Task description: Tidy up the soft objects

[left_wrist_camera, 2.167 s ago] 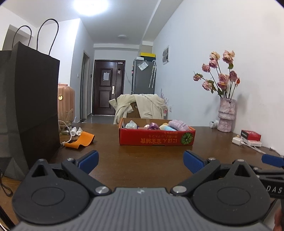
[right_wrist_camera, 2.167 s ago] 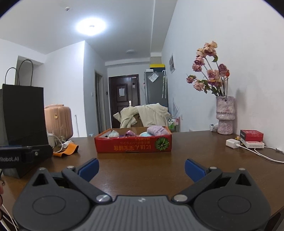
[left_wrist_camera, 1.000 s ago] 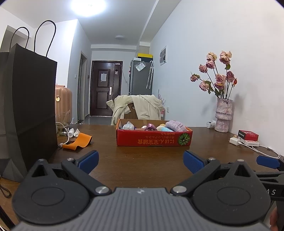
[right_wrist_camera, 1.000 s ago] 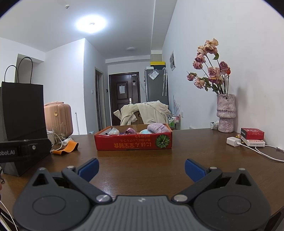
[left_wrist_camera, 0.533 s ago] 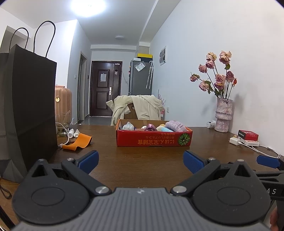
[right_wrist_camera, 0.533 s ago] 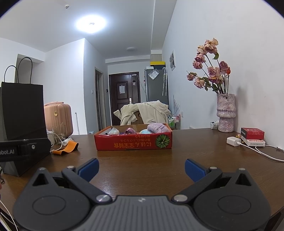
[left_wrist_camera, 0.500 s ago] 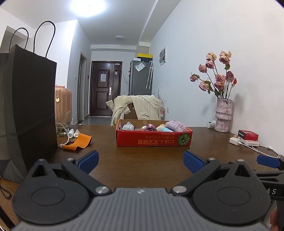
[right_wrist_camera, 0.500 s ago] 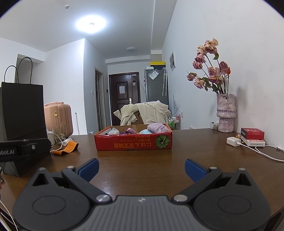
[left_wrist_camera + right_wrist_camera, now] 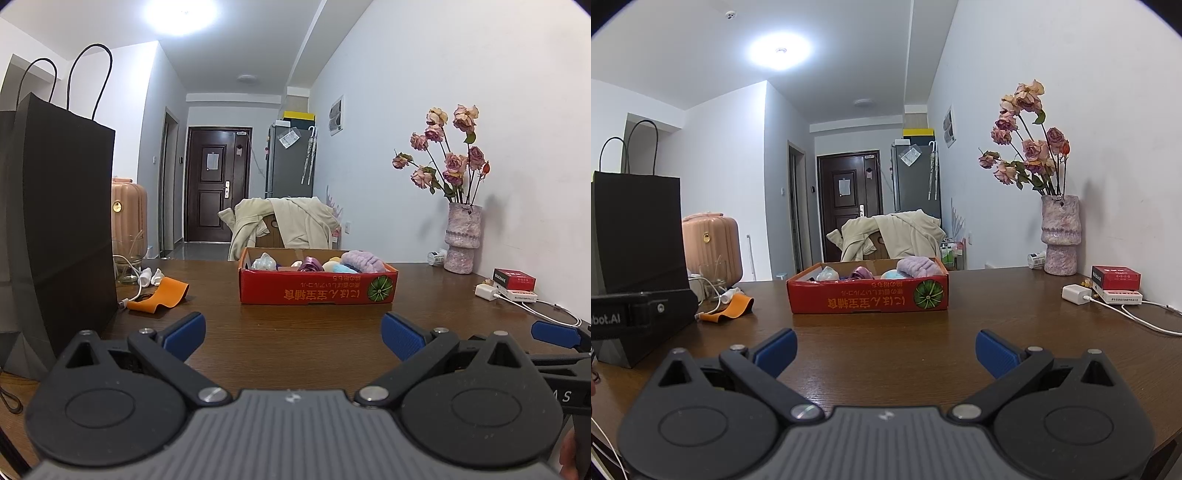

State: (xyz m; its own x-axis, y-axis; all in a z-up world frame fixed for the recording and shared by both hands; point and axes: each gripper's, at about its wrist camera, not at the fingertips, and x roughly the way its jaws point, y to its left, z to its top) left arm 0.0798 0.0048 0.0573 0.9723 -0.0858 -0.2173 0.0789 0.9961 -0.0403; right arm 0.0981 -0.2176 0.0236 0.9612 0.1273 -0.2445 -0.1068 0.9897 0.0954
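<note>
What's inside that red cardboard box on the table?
The red box holds soft items: a lavender fluffy piece, a purple satin one, a pale bluish bundle and yellow and blue bits between. The box's front wall hides whatever lies lower down.

White walls (image 9: 461, 92) and a white ceiling enclose the room, lit by a round ceiling lamp (image 9: 780, 51) high and left of the gripper's line of sight. Straight ahead, past the brown wooden table (image 9: 886, 343), a corridor ends in a dark panelled door (image 9: 218, 192). A grey cabinet, possibly a fridge (image 9: 290, 162), stands right of that door. A chair draped with a beige coat (image 9: 284, 225) sits at the table's far edge.
</note>
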